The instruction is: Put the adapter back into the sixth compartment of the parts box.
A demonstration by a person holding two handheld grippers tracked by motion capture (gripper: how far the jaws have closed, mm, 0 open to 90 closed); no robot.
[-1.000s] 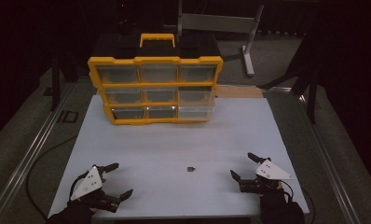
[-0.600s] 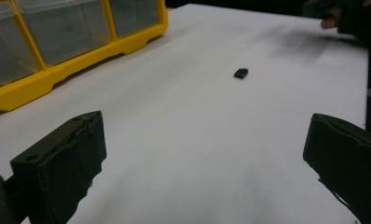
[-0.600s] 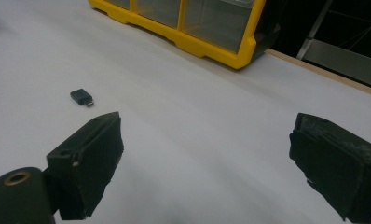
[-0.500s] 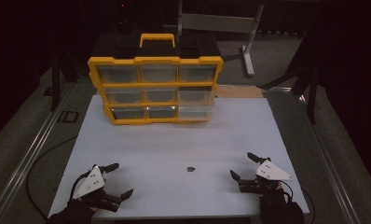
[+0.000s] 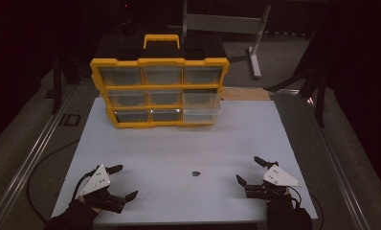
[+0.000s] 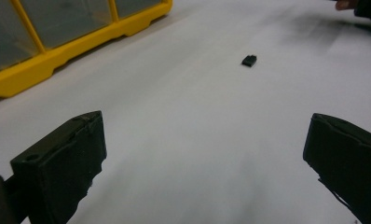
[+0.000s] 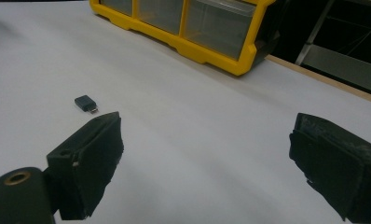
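Two hand-held grippers, left hand-held gripper (image 5: 122,182) and right hand-held gripper (image 5: 250,169), rest spread wide and empty near the frame's bottom corners, so the small black adapter (image 5: 196,173) lying lower centre on the white bench (image 5: 179,143) is ungrasped, while drawer contents in the yellow organizer (image 5: 160,91) stay unreadable.
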